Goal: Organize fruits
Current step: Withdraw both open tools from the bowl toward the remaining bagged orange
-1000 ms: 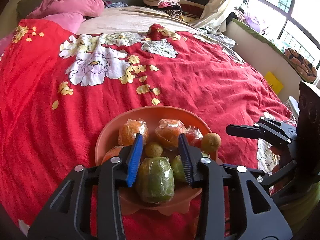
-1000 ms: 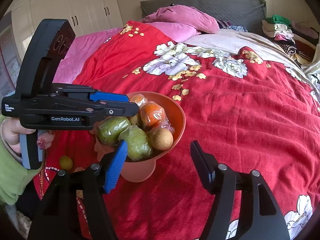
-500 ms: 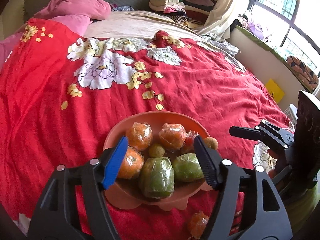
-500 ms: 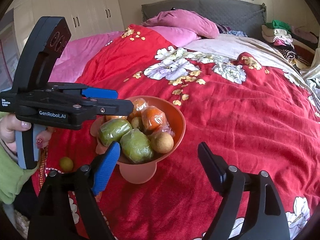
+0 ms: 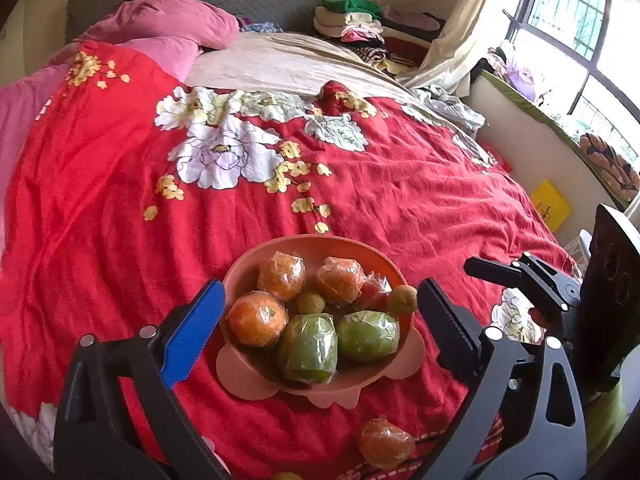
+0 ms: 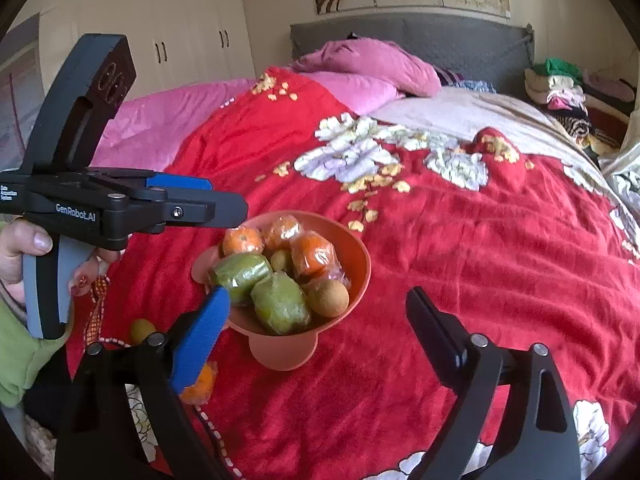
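An orange footed bowl (image 5: 320, 245) (image 6: 358, 254) stands on the red flowered bedspread. It holds several wrapped oranges, two wrapped green fruits (image 5: 308, 348) and small brown ones. My left gripper (image 5: 318, 286) hovers just above and in front of the bowl. Its jaws are opening wide and the pads touch nothing. My right gripper (image 6: 318, 294) stands to the bowl's right, jaws also opening, with nothing gripped. A loose wrapped orange (image 5: 384, 442) (image 6: 198, 388) lies on the bedspread in front of the bowl. A small yellow-green fruit (image 6: 142, 330) lies near it.
Pink pillows (image 5: 176, 28) and a grey headboard are at the far end. Folded clothes (image 5: 352, 20) are piled at the back right, with a window ledge (image 5: 532, 108) beyond the bed. A hand in a green sleeve (image 6: 24, 344) holds the left gripper.
The left gripper has let go of the green wrapped fruit, opened wide and drawn up and back; the fruit rests in the bowl. The right gripper's jaws have also spread wider.
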`<state>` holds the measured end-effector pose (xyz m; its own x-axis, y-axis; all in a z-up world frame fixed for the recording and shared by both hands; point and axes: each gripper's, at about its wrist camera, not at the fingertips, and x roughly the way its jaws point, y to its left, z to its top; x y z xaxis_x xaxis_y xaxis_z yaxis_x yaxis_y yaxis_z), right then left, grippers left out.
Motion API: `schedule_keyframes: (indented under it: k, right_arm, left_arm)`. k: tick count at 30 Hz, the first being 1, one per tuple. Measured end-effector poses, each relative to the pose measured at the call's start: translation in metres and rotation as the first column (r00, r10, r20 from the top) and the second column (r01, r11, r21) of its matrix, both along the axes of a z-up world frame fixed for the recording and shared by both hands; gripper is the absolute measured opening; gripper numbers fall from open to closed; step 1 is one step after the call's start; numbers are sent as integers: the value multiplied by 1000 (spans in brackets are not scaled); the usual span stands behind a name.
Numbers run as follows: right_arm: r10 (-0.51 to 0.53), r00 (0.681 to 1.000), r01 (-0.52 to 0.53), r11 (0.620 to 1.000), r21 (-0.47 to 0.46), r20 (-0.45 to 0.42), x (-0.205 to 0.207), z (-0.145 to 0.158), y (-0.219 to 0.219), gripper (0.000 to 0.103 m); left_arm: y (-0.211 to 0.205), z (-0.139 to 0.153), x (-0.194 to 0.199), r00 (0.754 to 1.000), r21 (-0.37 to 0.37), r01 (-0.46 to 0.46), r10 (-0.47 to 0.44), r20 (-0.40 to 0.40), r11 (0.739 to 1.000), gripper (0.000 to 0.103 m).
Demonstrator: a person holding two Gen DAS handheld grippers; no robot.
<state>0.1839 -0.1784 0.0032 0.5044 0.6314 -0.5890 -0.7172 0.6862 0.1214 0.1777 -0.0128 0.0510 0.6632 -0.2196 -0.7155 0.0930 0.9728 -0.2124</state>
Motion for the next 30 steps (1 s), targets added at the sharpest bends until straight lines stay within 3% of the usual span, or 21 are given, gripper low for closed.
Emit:
schedule_keyframes:
  k: [14, 30]
  right_arm:
    - [-10, 999, 7, 998, 61, 39, -17, 19, -13, 98]
    - [19, 998, -18, 1000, -7, 68, -60, 21, 1, 98]
  left_arm:
    - [5, 18, -27, 997, 11, -64, 64, 36, 998, 93]
    - [18, 19, -70, 989, 69, -140, 136, 60, 988, 93]
